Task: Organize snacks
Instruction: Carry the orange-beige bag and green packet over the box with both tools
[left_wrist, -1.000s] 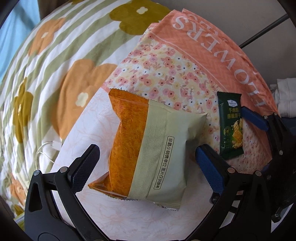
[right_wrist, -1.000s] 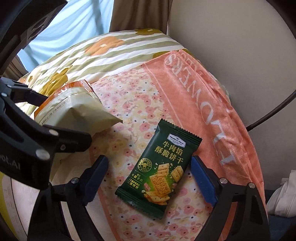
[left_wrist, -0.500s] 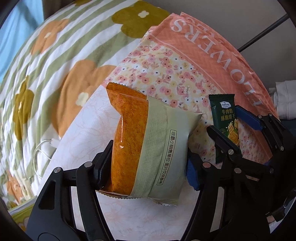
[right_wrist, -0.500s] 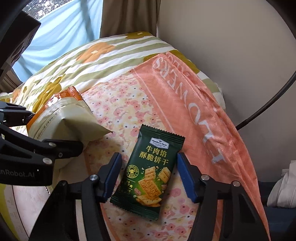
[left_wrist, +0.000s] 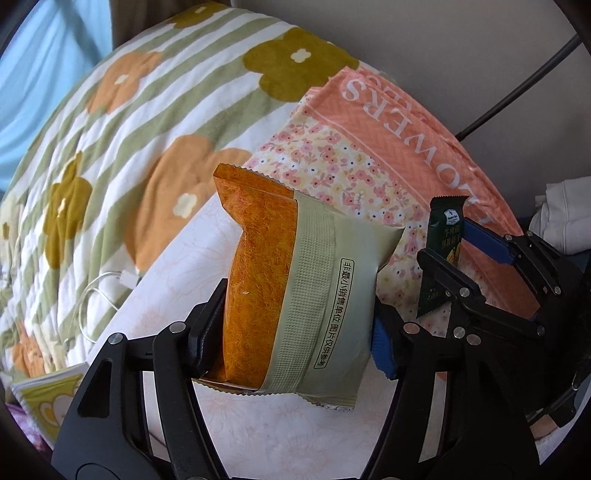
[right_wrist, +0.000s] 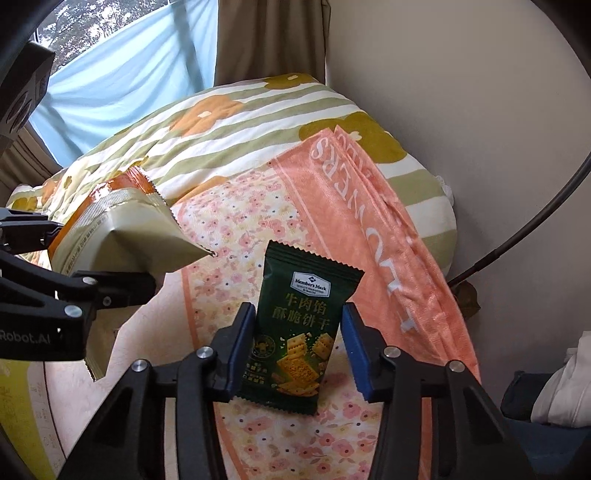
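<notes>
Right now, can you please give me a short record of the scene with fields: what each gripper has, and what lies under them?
left gripper: shut on the orange snack bag, gripped at its sides, lifted off the bed
right gripper: shut on the green cracker packet, which stands nearly upright
jaws: both pairs have just been closing, each with its snack between them
under them: floral towel on a striped quilt
near left edge: white cable on the quilt

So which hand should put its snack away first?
Probably the right. The right gripper pinches the small dark green biscuit packet squarely, while the left gripper clamps the bulkier orange and beige snack bag, lower end drooping. No container shows, so it's a guess.
</notes>
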